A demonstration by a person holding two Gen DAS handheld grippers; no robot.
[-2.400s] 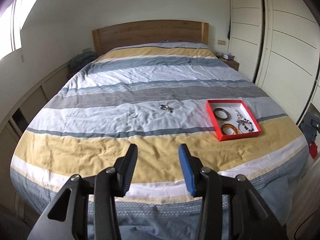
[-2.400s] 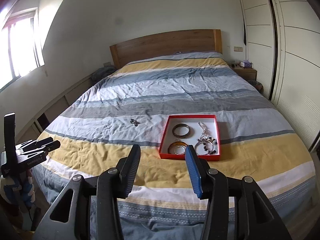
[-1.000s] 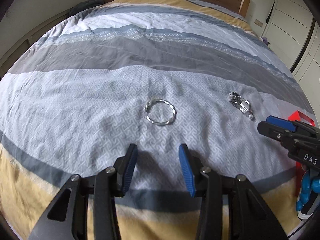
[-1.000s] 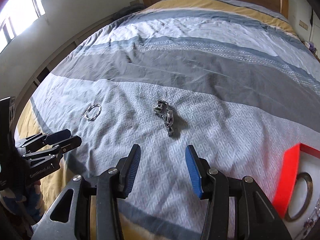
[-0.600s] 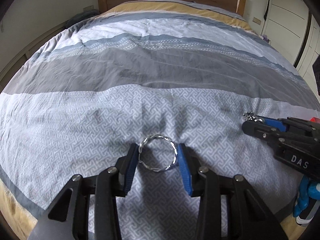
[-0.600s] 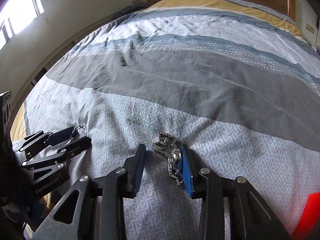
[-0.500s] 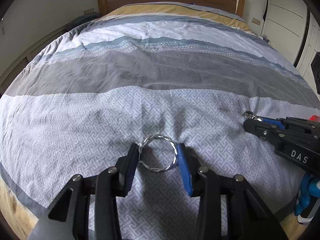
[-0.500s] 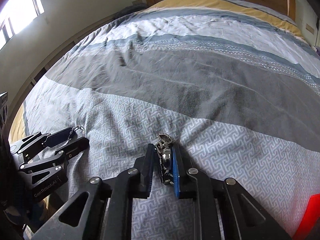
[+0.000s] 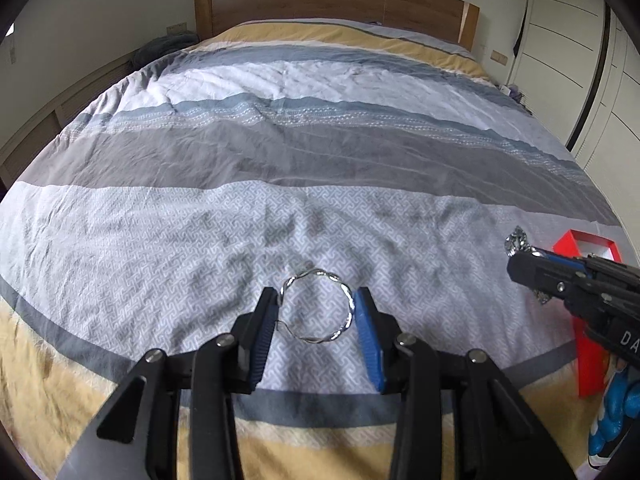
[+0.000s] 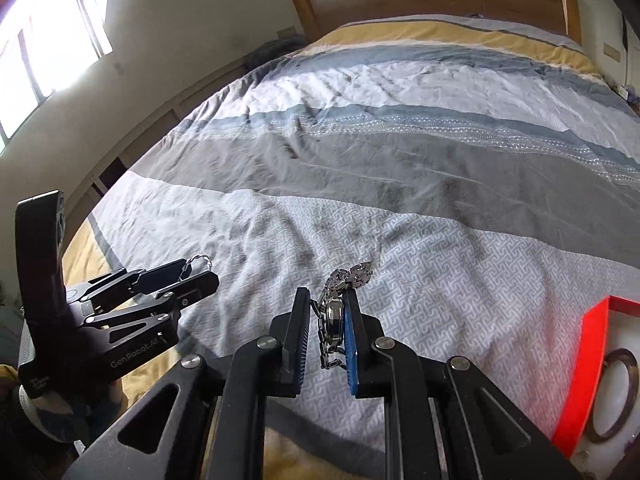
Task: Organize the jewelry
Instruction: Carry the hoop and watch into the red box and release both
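Observation:
My left gripper [image 9: 316, 312] is shut on a thin twisted silver bangle [image 9: 318, 306] and holds it just above the striped bedspread [image 9: 280, 152]. It also shows in the right wrist view [image 10: 196, 270], with the bangle [image 10: 197, 259] at its tips. My right gripper [image 10: 326, 320] is shut on a silver metal watch [image 10: 336, 312] whose link band hangs out front and below. In the left wrist view the right gripper [image 9: 520, 256] shows at the right with the watch [image 9: 516, 241] at its tips. A red jewelry tray [image 10: 592, 360] lies at the right.
The tray holds a dark bangle [image 10: 614, 396]; its red wall also shows in the left wrist view [image 9: 588, 356]. A wooden headboard [image 9: 332, 4] stands at the far end of the bed. White wardrobe doors [image 9: 580, 40] are on the right, a window [image 10: 48, 32] on the left.
Both grippers came down to the bed and closed, the left on the bangle, the right on the watch. Both pieces are now lifted slightly off the bedspread.

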